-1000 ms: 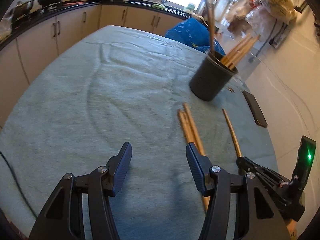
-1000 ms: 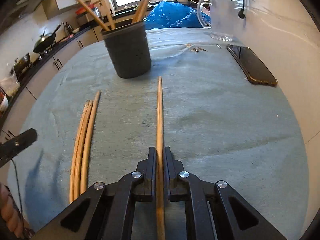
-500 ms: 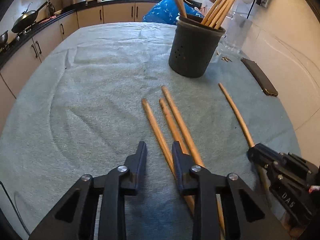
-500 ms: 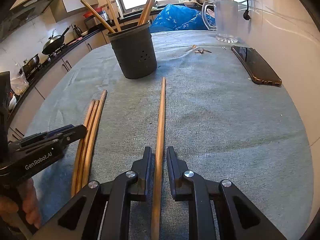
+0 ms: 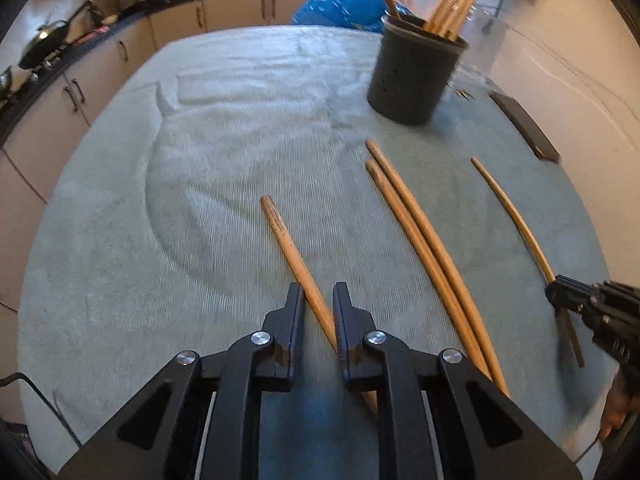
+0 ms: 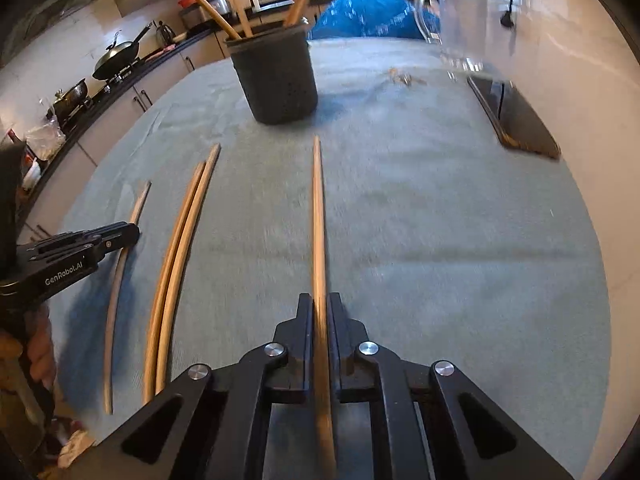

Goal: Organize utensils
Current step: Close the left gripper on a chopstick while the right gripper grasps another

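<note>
Left gripper just swung over from bare table, jaws closing on a chopstick; right gripper stays clamped on another chopstick, holder at 12 o'clock next.

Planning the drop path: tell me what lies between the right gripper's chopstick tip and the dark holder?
Only bare cloth, seen in the right wrist view, separates the chopstick from the holder.

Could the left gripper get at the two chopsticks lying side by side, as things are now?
Probably not right away. The left gripper is closing on a single chopstick, so its jaws are taken. The pair lies just beside it on the cloth, with nothing on top or between.
</note>
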Available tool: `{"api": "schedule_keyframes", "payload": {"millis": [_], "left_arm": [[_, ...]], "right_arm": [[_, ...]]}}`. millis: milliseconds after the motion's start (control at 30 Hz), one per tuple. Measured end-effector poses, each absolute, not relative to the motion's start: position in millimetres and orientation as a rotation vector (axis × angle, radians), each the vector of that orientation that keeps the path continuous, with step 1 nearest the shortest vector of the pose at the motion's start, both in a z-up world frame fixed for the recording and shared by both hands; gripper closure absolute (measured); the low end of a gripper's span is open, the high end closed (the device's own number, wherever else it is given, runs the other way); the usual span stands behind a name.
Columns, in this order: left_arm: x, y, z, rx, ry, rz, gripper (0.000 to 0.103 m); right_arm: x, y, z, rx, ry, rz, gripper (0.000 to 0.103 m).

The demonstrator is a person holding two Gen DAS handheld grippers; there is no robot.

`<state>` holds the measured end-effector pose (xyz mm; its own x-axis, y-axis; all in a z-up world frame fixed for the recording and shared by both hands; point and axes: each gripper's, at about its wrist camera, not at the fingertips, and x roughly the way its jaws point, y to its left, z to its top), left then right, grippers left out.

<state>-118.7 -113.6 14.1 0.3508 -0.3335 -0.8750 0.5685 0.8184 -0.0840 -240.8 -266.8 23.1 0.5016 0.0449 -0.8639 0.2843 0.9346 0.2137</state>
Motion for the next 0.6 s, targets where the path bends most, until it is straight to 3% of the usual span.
{"api": "schedule_keyframes", "payload": {"millis": [100,167,233,400,600], "left_arm": [[-120,-98,18,0.248,1.105,-0.623,0.089],[-115,-93,22,0.230,1.108,-0.626,0.086],[-107,-92,23,0.226,1.100,-0.595,0.076],[-91,-105,15,0.231,1.131,-0.585,0.076],[-73,-118,16,0.239,1.143,-0.598,0.076]], "right_arm": [[-252,-266,22,0.351,1.094,-0.104,0.092],[-249,-266,23,0.341,1.104,-0.085,0.081],[-239,-266,24,0.301,1.102,-0.110,0.066],[-197,-268,21,0.200,1.117,-0.132,0.067],[-148,-288,19,0.190,1.186,-0.133,0.085]]}}
